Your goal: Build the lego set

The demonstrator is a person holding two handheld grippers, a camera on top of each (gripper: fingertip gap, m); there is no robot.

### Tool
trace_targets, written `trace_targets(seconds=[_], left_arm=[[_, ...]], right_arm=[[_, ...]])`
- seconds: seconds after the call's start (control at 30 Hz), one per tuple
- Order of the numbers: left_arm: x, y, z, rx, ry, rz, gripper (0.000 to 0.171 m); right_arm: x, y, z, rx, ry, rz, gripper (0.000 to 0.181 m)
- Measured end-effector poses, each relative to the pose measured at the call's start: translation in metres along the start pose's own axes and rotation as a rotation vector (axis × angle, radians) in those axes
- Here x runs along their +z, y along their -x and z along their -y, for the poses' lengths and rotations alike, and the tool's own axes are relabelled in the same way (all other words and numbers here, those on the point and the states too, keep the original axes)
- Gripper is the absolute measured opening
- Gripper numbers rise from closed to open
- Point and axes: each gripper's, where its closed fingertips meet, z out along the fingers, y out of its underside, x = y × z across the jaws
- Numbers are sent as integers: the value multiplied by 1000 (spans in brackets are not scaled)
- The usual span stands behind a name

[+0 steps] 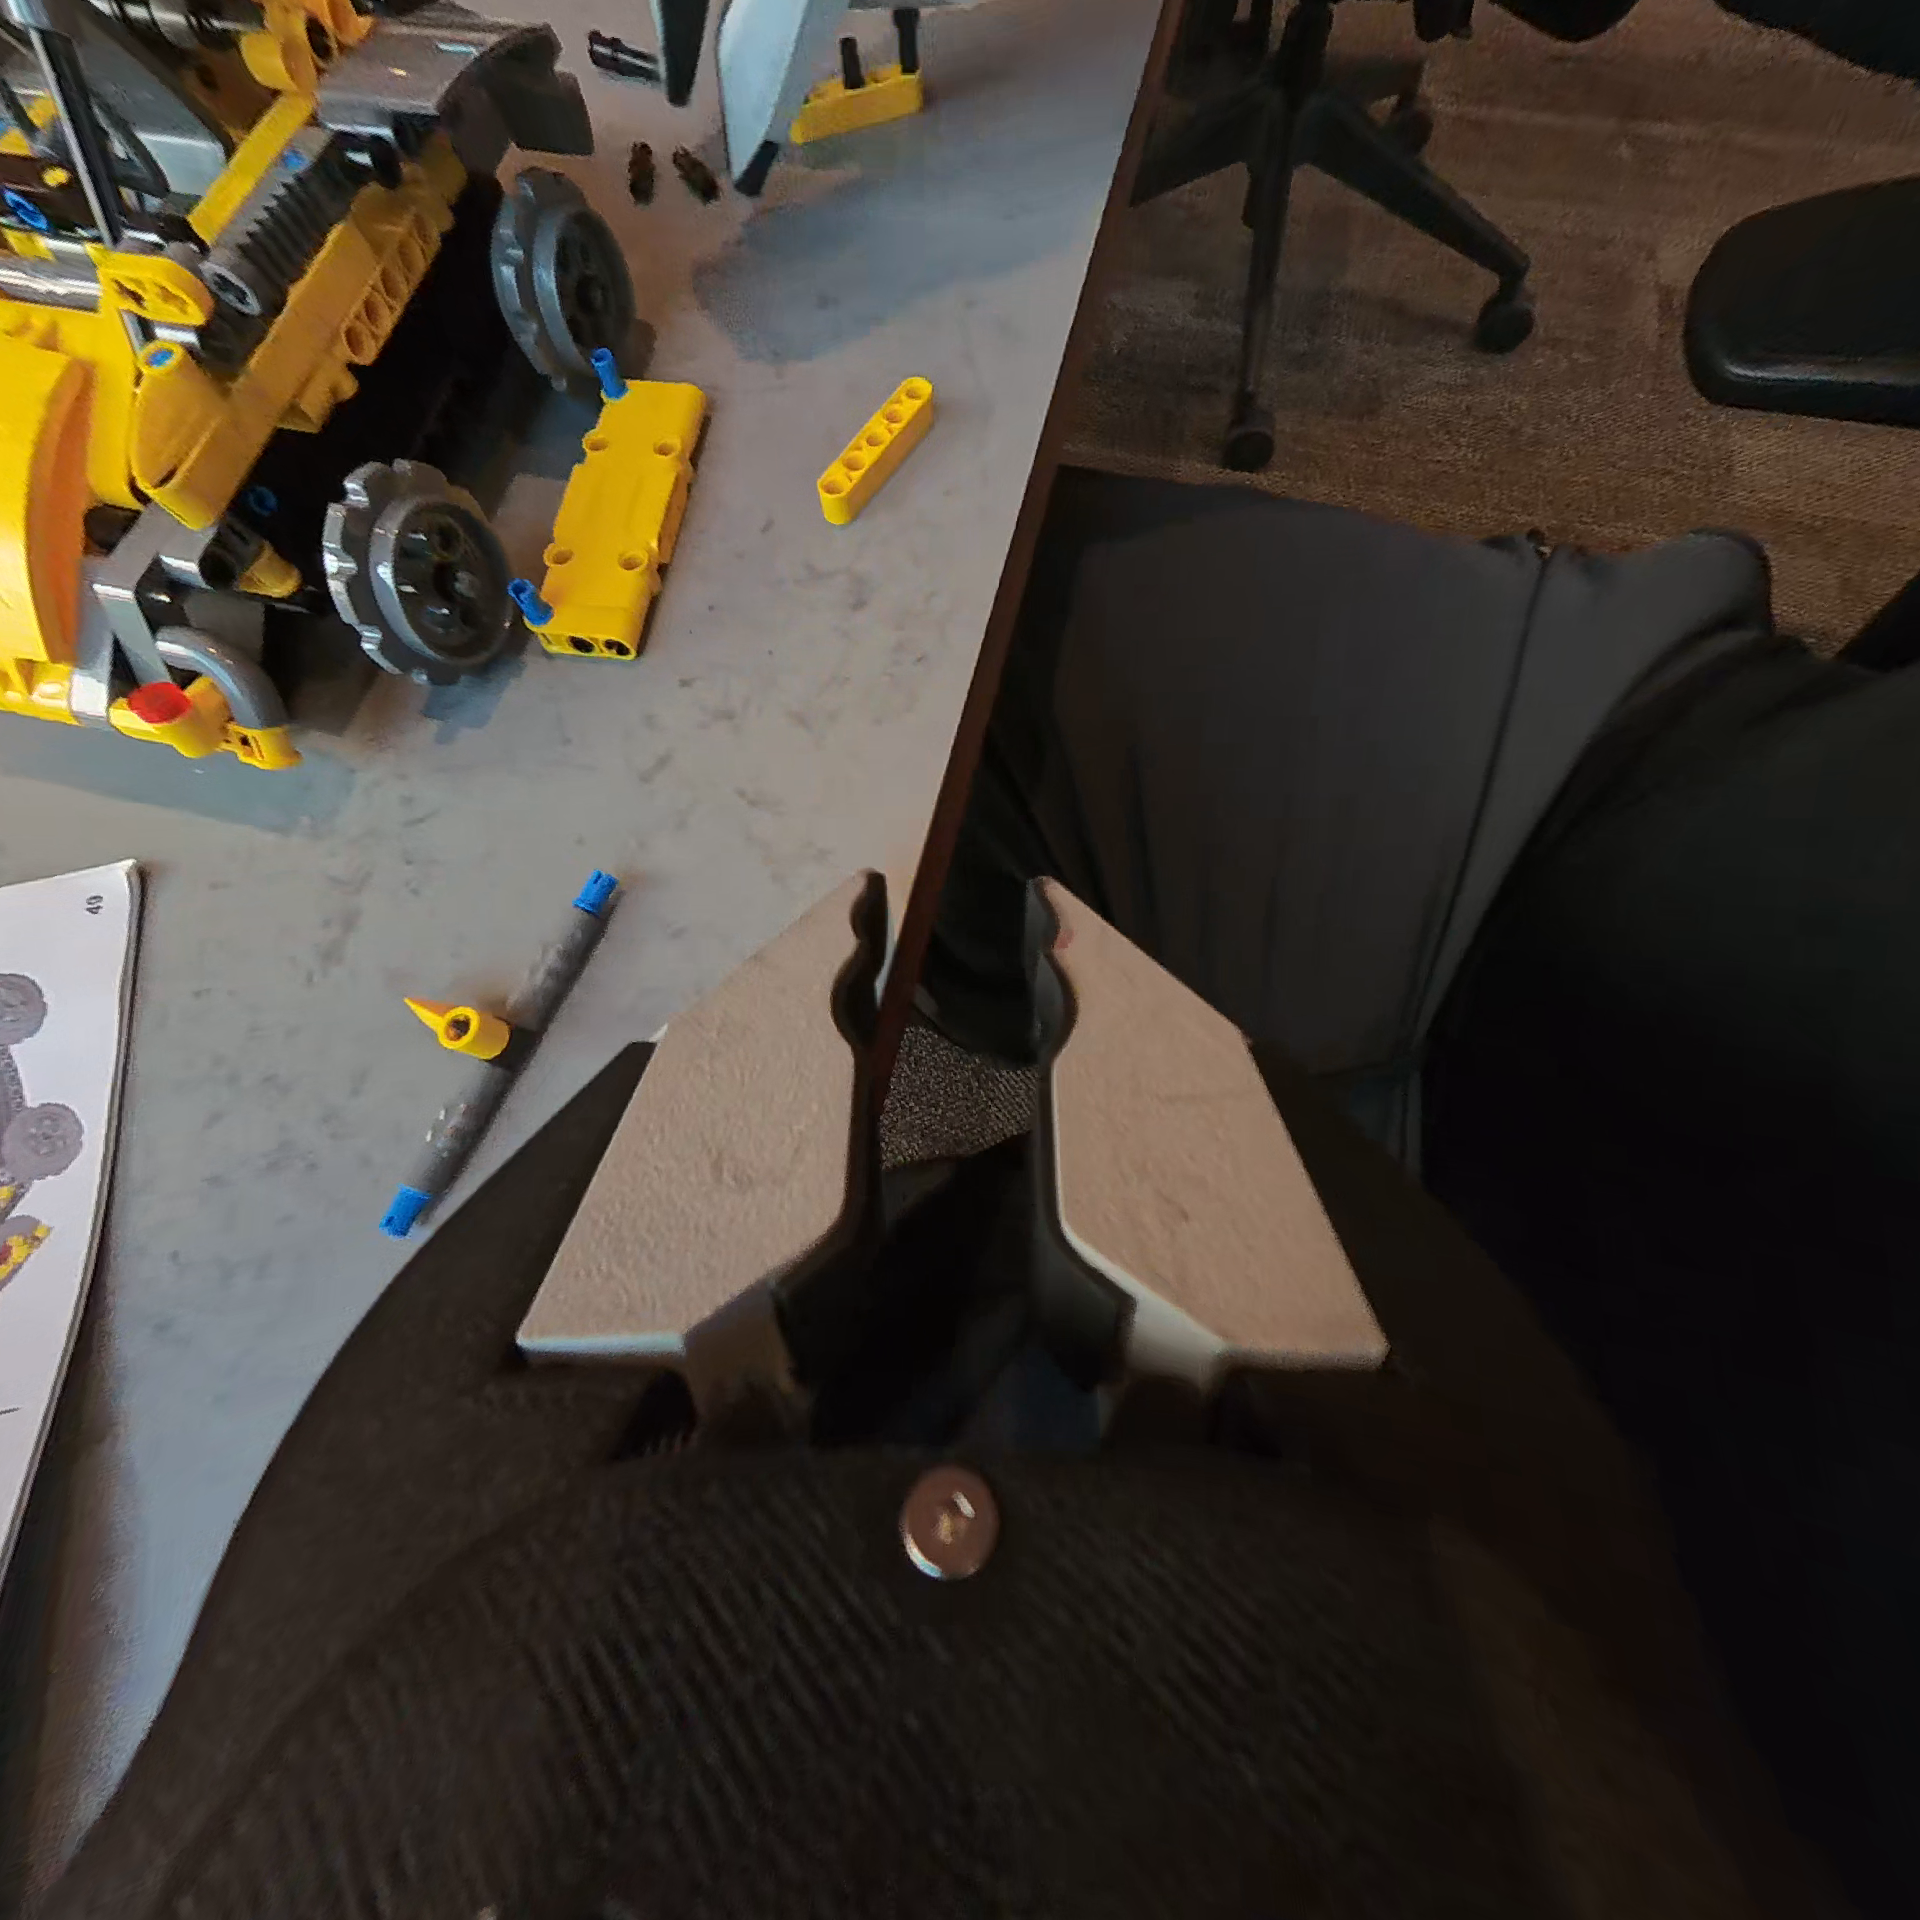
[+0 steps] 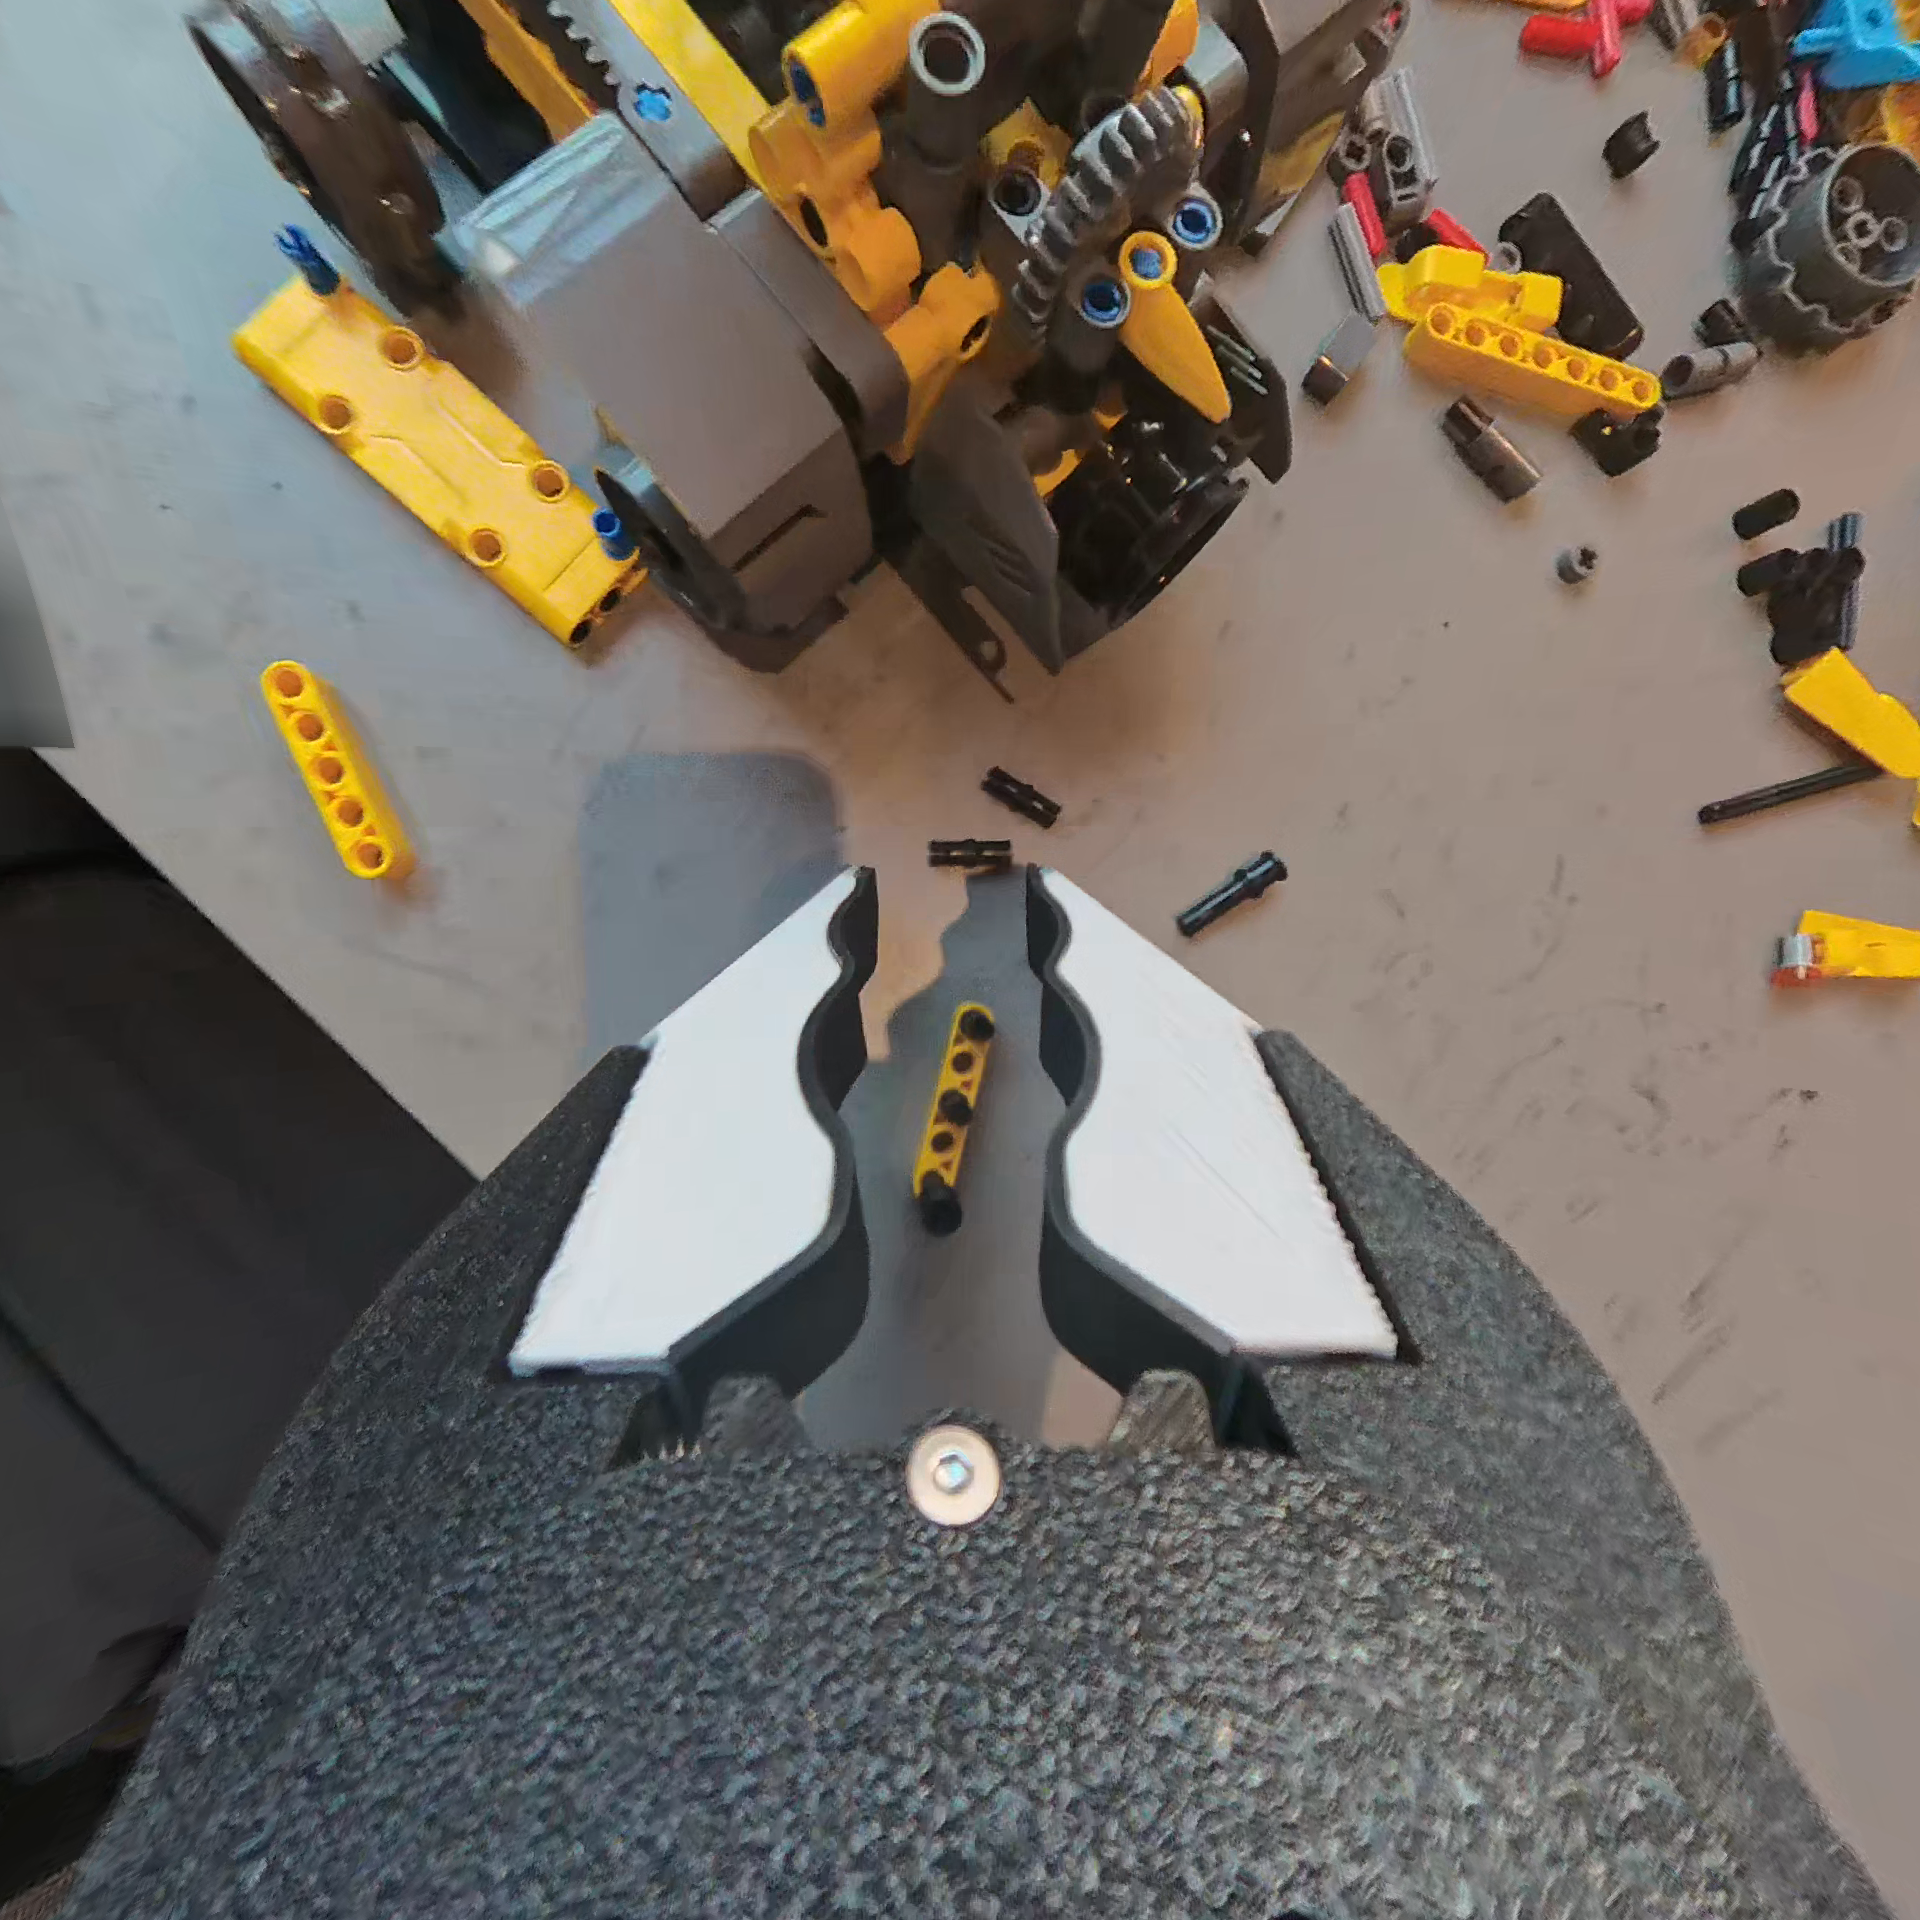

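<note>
My right gripper point(image 2: 951, 883) is open, low over the grey table point(image 2: 1403, 1091). A short yellow beam with black pins point(image 2: 954, 1112) lies on the table between its fingers, touching neither. Several loose black pins point(image 2: 968, 854) lie just past the fingertips. The yellow and grey brick vehicle model point(image 2: 831, 312) stands beyond. My left gripper point(image 1: 958, 904) is open and empty, straddling the table's edge point(image 1: 997, 665). Nearest to it is a grey axle with blue pins and a yellow piece point(image 1: 499, 1049). The right gripper point(image 1: 748, 83) also shows in the left wrist view, by the pinned beam point(image 1: 857, 104).
A five-hole yellow beam point(image 2: 335, 769) and a yellow panel point(image 2: 436, 457) lie left of the model. A pile of loose parts point(image 2: 1558, 343) covers the right side. An instruction booklet point(image 1: 52, 1143) lies at the left. A person's leg point(image 1: 1351, 779) and an office chair point(image 1: 1330, 208) are beside the table. My right fingertips sit around 20 centimeters from my left ones.
</note>
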Motion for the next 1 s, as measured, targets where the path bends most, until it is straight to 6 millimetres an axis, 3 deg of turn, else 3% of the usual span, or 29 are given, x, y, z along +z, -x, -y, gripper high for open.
trace_targets(seconds=[0.2, 0.27, 0.47, 0.57, 0.7, 0.87, 1.0], left_arm=[[-2, -1, 0, 3, 1, -9, 22], [-3, 0, -1, -3, -3, -13, 22], [-3, 1, 0, -51, -21, -33, 23], [-4, 8, 9, -75, -44, 11, 23], [-5, 11, 42, -187, -128, -41, 21], [-12, 21, 94, -327, -287, -204, 10], [-16, 10, 112, -436, -316, -457, 25]], right_arm=[[12, -5, 3, 10, 68, 30, 25], [12, -1, 3, 42, 81, 81, 16], [6, 8, 11, 43, 43, 111, 16], [-13, 33, 36, 31, -98, 197, 16], [-55, 83, 80, -191, -448, 217, 16], [-77, 125, 92, -509, -578, -24, 16], [-90, 138, 94, -615, -612, -146, 16]])
